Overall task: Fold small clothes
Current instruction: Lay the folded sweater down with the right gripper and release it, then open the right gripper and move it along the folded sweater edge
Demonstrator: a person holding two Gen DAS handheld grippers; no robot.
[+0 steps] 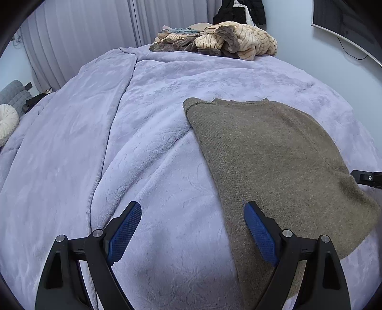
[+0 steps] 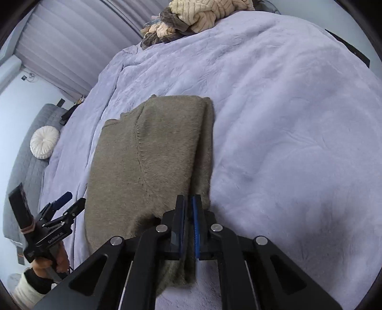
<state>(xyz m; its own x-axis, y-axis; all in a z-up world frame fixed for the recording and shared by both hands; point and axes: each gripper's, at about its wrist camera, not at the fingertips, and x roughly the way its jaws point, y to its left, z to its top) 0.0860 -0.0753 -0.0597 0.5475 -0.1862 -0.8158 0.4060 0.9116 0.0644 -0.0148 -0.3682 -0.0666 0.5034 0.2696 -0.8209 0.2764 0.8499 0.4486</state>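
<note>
An olive-brown knit garment (image 1: 274, 155) lies flat on the lavender blanket (image 1: 119, 143), with one long side folded over. My left gripper (image 1: 192, 206) hovers open at its near left edge, one blue pad over the knit and the other over bare blanket. In the right wrist view the garment (image 2: 148, 155) stretches away from me. My right gripper (image 2: 189, 198) is shut on the near end of its folded right edge, with knit bunched between and below the pads. The left gripper (image 2: 74, 199) shows at the left, held by a hand (image 2: 55, 260). Part of the right gripper (image 1: 367, 178) shows at the garment's right edge.
A heap of striped beige and brown clothes (image 1: 222, 40) sits at the bed's far end. A round white cushion (image 2: 44, 142) rests on a grey quilted seat (image 2: 26, 167) left of the bed. Curtains hang behind, and a dark screen (image 1: 346, 19) is on the right wall.
</note>
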